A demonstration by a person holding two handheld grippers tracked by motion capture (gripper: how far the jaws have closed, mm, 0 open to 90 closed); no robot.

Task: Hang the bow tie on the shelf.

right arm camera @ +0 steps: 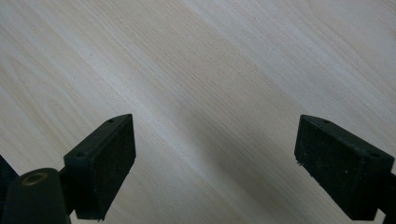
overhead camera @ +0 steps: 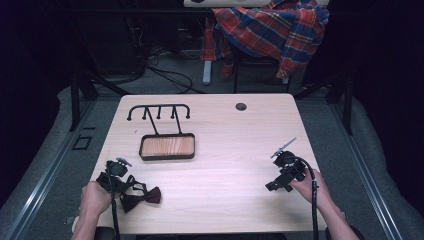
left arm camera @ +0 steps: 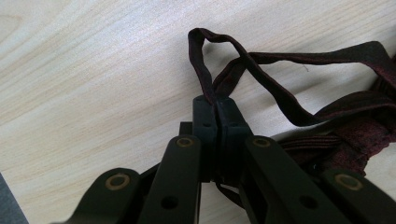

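A dark red bow tie (overhead camera: 142,196) lies near the front left corner of the wooden table (overhead camera: 225,150), its thin strap (left arm camera: 275,91) looping out over the wood. My left gripper (left arm camera: 217,105) is shut on this strap, pinching one fold between the pads, with the bow's knot (left arm camera: 364,135) just to the right of the jaws. In the high view the left gripper (overhead camera: 127,183) sits right beside the bow tie. My right gripper (right arm camera: 217,163) stands open over bare wood with nothing between its pads; it rests near the front right of the table (overhead camera: 274,187).
A black tray with a wooden bottom (overhead camera: 167,158) stands left of centre, and behind it a black rack with several hooks (overhead camera: 159,111). A cable hole (overhead camera: 241,106) is near the far edge. A plaid shirt (overhead camera: 270,27) hangs over a chair beyond the table.
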